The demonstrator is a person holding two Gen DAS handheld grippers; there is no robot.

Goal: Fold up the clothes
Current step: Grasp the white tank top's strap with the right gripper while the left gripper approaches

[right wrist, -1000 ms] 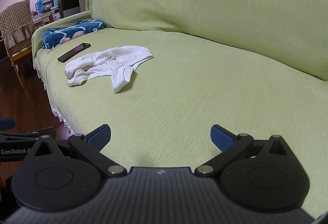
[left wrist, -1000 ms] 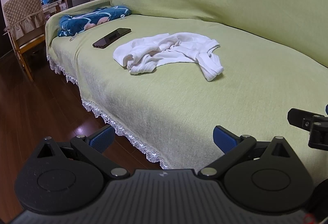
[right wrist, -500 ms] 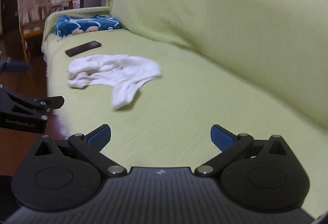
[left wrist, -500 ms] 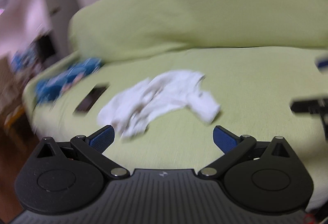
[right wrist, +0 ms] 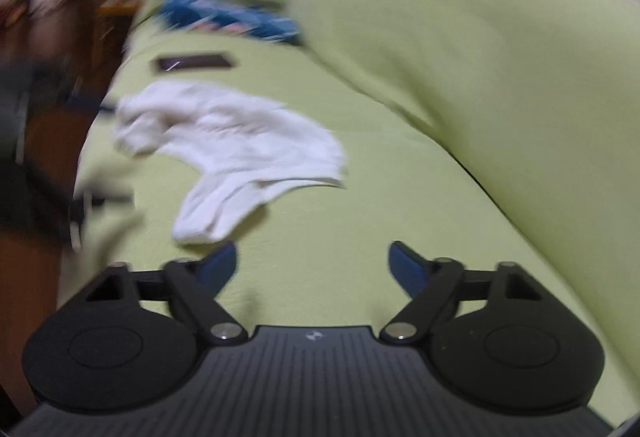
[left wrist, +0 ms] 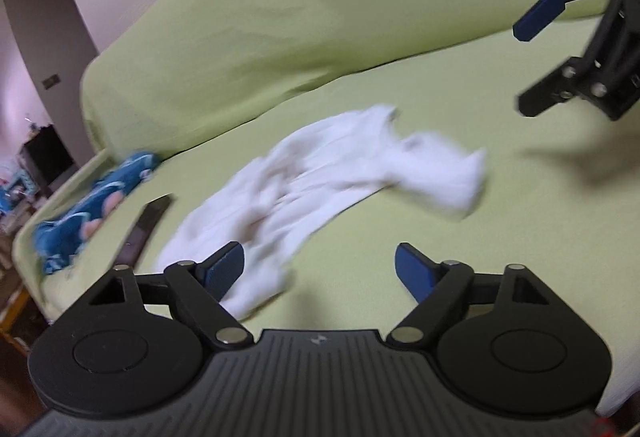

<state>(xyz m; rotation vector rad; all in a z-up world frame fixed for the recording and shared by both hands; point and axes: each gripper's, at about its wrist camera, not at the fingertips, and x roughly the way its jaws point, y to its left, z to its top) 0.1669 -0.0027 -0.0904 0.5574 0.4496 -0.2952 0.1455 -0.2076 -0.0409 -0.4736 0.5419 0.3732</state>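
Note:
A crumpled white garment point(left wrist: 320, 193) lies on the green sofa seat point(left wrist: 480, 257); it also shows in the right wrist view point(right wrist: 236, 153). My left gripper point(left wrist: 320, 269) is open and empty, just short of the garment's near end, its left finger over the cloth's edge. My right gripper point(right wrist: 312, 263) is open and empty, a little short of the garment's sleeve end. The right gripper also shows in the left wrist view point(left wrist: 536, 65), open, hovering above the seat to the right of the garment. Both views are motion-blurred.
A dark phone point(left wrist: 146, 229) lies on the seat left of the garment, also in the right wrist view point(right wrist: 194, 63). A blue patterned cloth point(left wrist: 92, 197) lies by the sofa arm. The sofa backrest point(right wrist: 480, 57) rises behind. Dark wooden floor point(right wrist: 24, 277) lies beyond the seat's edge.
Both grippers have moved in over the sofa toward the white garment, which now looks larger and closer. The right gripper has risen into the upper right of the left view. Jaws stay open.

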